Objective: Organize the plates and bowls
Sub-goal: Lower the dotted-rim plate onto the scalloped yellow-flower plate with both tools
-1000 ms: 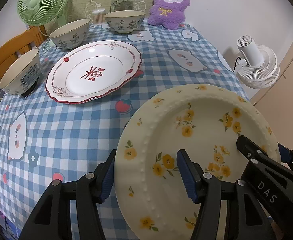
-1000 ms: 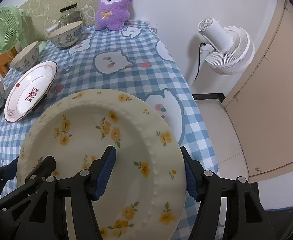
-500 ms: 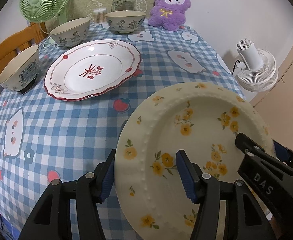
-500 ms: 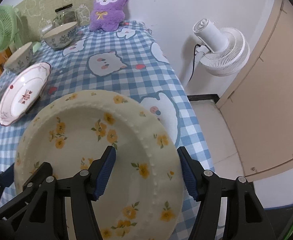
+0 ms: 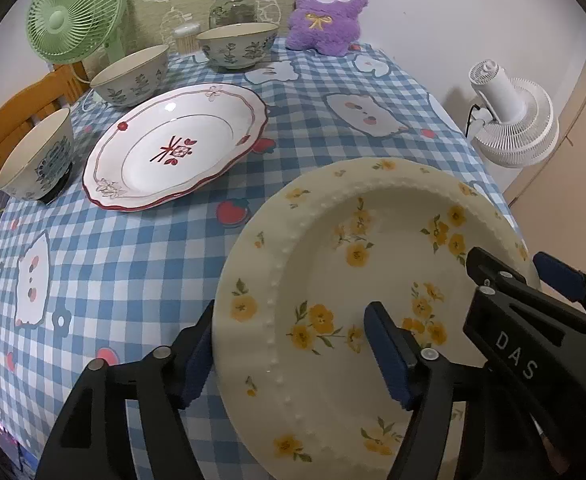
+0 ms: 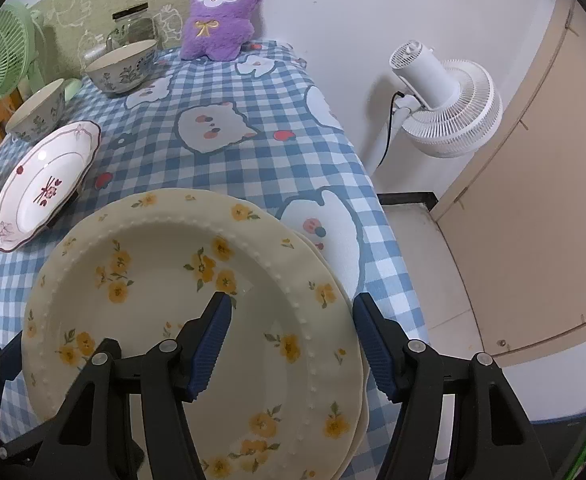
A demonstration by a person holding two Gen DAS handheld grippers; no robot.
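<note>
A cream plate with yellow flowers (image 5: 353,240) (image 6: 153,280) lies near the table's front right corner, on top of a like cream plate whose rim (image 6: 325,260) shows beneath it. My left gripper (image 5: 293,356) straddles its left rim; the jaws are opening and the pads stand off the plate. My right gripper (image 6: 289,340) straddles the right rim, its pads against it, the jaws just starting to open. A white plate with red trim (image 5: 177,148) and three patterned bowls (image 5: 237,44) (image 5: 133,76) (image 5: 37,156) sit farther back.
The blue checked tablecloth (image 5: 113,272) covers the table, whose right edge drops to the floor by a white fan (image 5: 513,120). At the back stand a green fan (image 5: 73,16), a glass jar (image 5: 233,4) and a purple plush toy (image 5: 325,12). A wooden chair (image 5: 21,112) is at the left.
The flowered plate has come down from a tilt to lie flat on the second cream plate. The left jaws have spread wider; the right ones look about the same.
</note>
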